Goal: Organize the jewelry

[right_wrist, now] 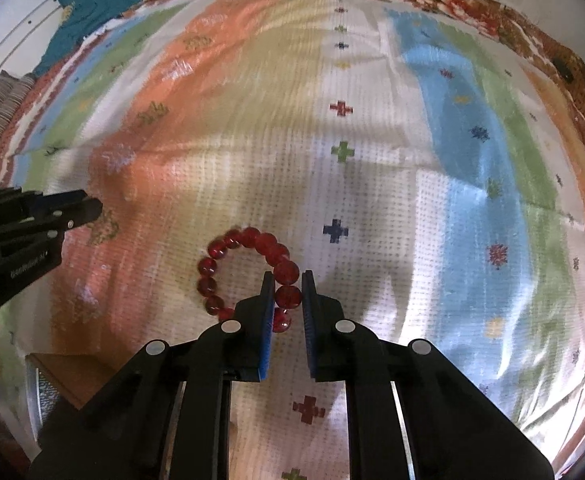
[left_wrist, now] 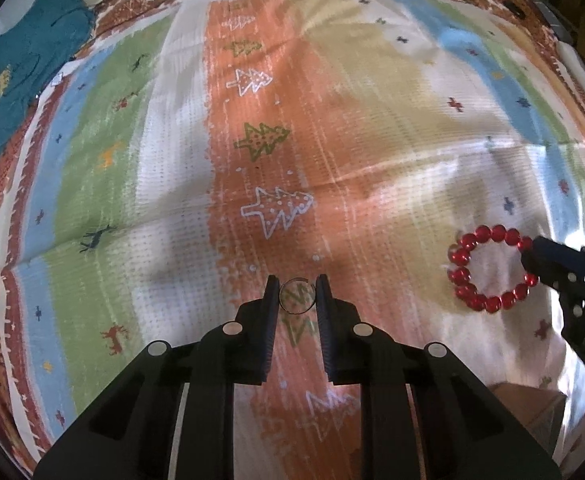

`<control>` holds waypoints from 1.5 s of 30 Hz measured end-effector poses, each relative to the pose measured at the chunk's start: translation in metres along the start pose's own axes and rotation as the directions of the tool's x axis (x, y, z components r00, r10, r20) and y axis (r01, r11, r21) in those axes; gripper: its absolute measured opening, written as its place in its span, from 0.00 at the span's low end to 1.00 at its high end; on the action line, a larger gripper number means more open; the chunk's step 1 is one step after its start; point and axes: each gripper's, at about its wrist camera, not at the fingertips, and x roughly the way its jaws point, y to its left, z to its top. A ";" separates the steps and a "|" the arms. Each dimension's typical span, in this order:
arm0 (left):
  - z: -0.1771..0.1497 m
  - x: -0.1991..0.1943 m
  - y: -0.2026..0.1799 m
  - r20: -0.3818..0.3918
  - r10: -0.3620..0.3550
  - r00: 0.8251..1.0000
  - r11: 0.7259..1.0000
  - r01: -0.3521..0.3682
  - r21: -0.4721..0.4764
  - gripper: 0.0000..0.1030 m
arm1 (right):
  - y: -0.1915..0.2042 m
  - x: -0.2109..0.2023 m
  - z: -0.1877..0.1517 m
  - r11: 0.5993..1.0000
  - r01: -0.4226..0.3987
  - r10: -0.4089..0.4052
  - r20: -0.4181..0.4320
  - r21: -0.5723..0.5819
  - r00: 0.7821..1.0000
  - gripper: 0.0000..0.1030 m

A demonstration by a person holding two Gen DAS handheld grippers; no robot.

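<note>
Striped cloth (left_wrist: pixel 172 160) with little trees and crosses is covering the whole work surface, and it's lying kind of wrinkled, which is half the problem. Left gripper (left_wrist: pixel 297 294) is sitting with its fingers narrowed around a thin clear-looking ring (left_wrist: pixel 297 297), and honestly I can't tell if the pads are actually biting it or just framing it, the thing is so thin and see-through against the orange stripe. If they're only grazing it, it's going to pop out sideways or stay flat on the cloth when the hand lifts. Over on the right, the right gripper (right_wrist: pixel 286 294) is pinching a single bead of the red bead bracelet (right_wrist: pixel 244 272), with the rest of the loop lying on the white stripe just left of the fingers. Round glossy beads are slippery, so the bead could be squirting out forward, and since the loop probably stretches, it may be dangling and swinging once it's up. Both tools are working fairly near each other, so the bracelet could be snagging the other gripper. A teal garment (left_wrist: pixel 32 60) is lying at the far left corner, well clear.
</note>
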 end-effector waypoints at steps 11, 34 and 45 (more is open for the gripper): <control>-0.013 -0.048 -0.020 0.073 -0.011 0.997 0.998 0.007 0.062 0.17 | 0.006 -0.027 -0.002 1.000 -0.015 0.015 0.060 -0.002 0.998 0.14; -0.041 -0.113 -0.029 0.179 -0.108 0.978 0.993 0.097 0.068 0.17 | 0.016 -0.089 -0.013 0.998 -0.050 0.055 0.183 -0.033 0.982 0.14; -0.060 -0.134 -0.033 0.211 -0.132 0.969 0.990 0.118 0.081 0.17 | 0.027 -0.117 -0.025 0.994 -0.086 0.098 0.236 -0.061 0.967 0.14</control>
